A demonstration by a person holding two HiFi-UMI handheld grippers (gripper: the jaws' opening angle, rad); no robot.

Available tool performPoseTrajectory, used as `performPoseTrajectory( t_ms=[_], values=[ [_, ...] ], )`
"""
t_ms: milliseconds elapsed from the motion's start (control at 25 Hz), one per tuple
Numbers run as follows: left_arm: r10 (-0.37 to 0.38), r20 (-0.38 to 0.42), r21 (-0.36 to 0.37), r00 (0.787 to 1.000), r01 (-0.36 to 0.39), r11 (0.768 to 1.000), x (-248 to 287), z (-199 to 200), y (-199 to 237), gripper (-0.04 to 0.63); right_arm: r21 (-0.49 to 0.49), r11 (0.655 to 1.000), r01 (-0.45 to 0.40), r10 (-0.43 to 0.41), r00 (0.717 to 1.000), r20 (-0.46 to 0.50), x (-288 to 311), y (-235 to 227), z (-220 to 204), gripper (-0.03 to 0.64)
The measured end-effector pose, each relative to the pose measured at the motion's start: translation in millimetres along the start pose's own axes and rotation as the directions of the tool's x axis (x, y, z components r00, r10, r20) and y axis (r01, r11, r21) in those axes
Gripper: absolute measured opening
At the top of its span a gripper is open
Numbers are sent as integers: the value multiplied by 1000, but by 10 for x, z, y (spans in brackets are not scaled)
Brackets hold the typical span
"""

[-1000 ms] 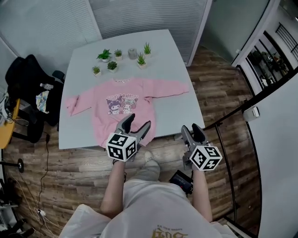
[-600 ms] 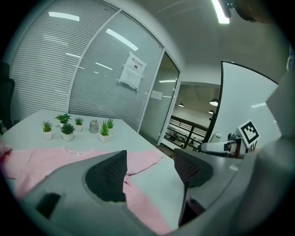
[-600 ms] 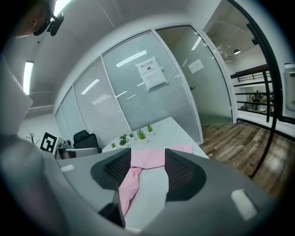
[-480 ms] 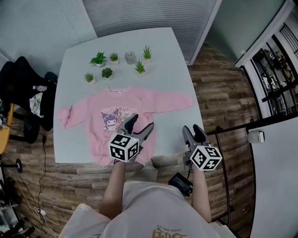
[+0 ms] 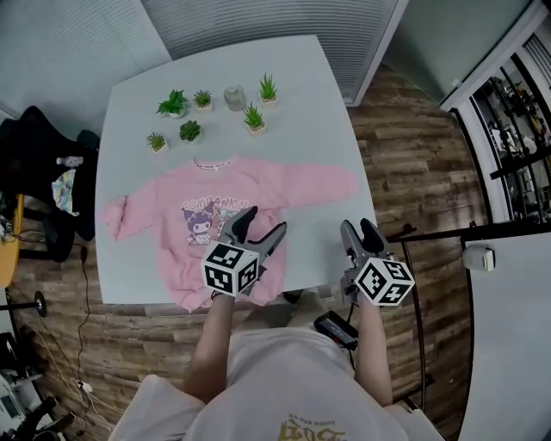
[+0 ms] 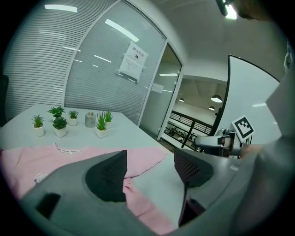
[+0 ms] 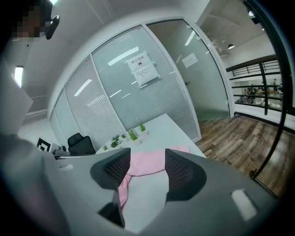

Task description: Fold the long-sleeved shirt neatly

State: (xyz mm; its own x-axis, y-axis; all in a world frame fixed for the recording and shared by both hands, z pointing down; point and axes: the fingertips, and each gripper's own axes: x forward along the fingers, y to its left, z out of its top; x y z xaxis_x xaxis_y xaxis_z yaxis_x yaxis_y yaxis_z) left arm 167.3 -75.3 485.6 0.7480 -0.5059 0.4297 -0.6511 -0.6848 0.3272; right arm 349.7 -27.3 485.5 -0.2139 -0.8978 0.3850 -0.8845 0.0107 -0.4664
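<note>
Head view: one shirt (image 5: 176, 196), six plants (image 5: 190, 131)

This is an office, most likely a small meeting room — slatted blinds (image 5: 258, 21) line the glass partition walls (image 6: 92, 69), and one pane bears a printed notice (image 6: 132, 56). A white table (image 5: 327, 112) stands on wood-plank flooring (image 5: 413, 155), with a black office chair (image 7: 80, 144) beside it. Little potted plants (image 5: 254, 118) dress the tabletop — round ceiling lights (image 6: 216, 98) glow beyond the glass.
</note>
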Motion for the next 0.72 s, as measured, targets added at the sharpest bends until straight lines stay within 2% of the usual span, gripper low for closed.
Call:
performPoseTrajectory(
  t_ms=[400,720],
  values=[
    [70,-15,-34,997,-70,997,329,30,61,316,-23,997,-70,67,993,-98,382,-187,37,241],
    [84,-74,-38,994,-87,995,616,-110,62,321,-39,998,-58,51,985,-165,591,-513,-22,241]
  ],
)
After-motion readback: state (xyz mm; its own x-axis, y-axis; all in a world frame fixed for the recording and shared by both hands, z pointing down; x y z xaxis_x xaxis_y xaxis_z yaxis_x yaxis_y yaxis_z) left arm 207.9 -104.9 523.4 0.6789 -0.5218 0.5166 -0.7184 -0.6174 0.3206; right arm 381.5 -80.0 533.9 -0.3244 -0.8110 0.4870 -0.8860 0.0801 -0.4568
